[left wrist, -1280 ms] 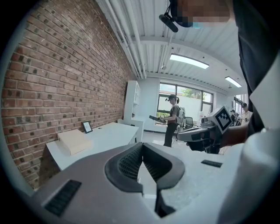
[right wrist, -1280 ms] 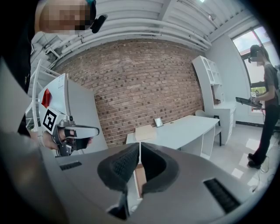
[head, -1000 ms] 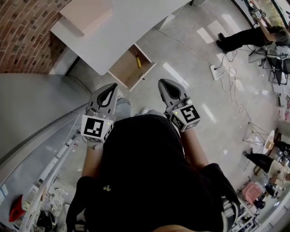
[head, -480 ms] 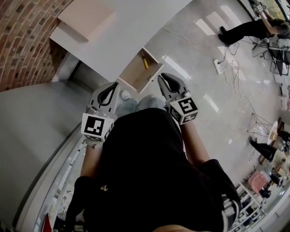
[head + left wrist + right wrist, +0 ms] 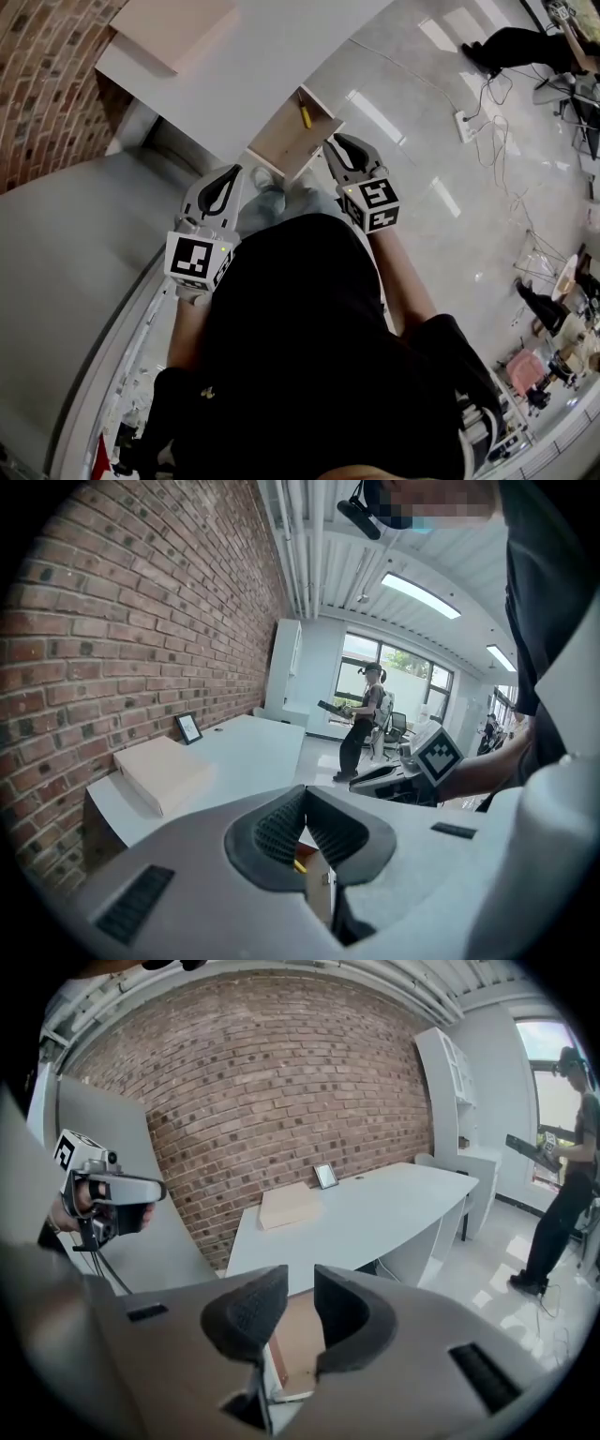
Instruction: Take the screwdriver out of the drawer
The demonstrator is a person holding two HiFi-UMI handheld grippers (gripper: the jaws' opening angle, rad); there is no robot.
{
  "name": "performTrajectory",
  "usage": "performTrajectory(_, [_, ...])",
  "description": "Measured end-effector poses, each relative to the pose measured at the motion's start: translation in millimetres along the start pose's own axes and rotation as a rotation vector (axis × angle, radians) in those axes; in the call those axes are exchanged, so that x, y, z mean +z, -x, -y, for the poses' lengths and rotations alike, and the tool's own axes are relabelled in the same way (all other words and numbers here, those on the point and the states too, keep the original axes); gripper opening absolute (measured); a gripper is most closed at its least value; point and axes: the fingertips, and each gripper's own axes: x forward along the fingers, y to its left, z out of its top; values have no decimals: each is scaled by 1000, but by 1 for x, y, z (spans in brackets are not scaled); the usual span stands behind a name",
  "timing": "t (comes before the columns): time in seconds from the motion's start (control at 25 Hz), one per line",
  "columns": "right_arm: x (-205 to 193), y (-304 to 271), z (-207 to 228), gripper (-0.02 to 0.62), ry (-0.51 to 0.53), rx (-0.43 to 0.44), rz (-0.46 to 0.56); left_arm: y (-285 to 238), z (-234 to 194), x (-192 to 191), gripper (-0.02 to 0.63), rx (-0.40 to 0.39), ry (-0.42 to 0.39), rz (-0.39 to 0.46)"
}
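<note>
L gripper [image 5: 304, 799] is clenched & empty, R gripper [image 5: 300, 1290] has jaws just opening w/ nothing between, both near the open drawer [image 5: 284, 142] holding a screwdriver [image 5: 304, 113].

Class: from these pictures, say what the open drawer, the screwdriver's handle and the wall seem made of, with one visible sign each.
Drawer: probably wood or board, matt tan inside.
Screwdriver: handle likely plastic, bright yellow; too small to confirm.
Wall: bare brick, rough red-brown courses with mortar lines.

Bright daylight, floor [image 5: 412, 169] glare, fisheye-warped dark edges.
</note>
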Motion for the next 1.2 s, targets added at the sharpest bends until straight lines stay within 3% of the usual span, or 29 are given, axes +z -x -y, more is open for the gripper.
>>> performTrajectory(0.24, [-26, -41, 29, 84, -8, -1, -63, -19, -10, -10, 3, 53, 71, -41])
performTrajectory(0.52, [-65, -89, 52, 84, -31, 20, -153, -36, -20, -21, 5, 118, 100, -96])
performTrajectory(1.2, [-173, -187, 91, 109, -42, -26, -379, -50, -23, -54, 3, 197, 175, -208])
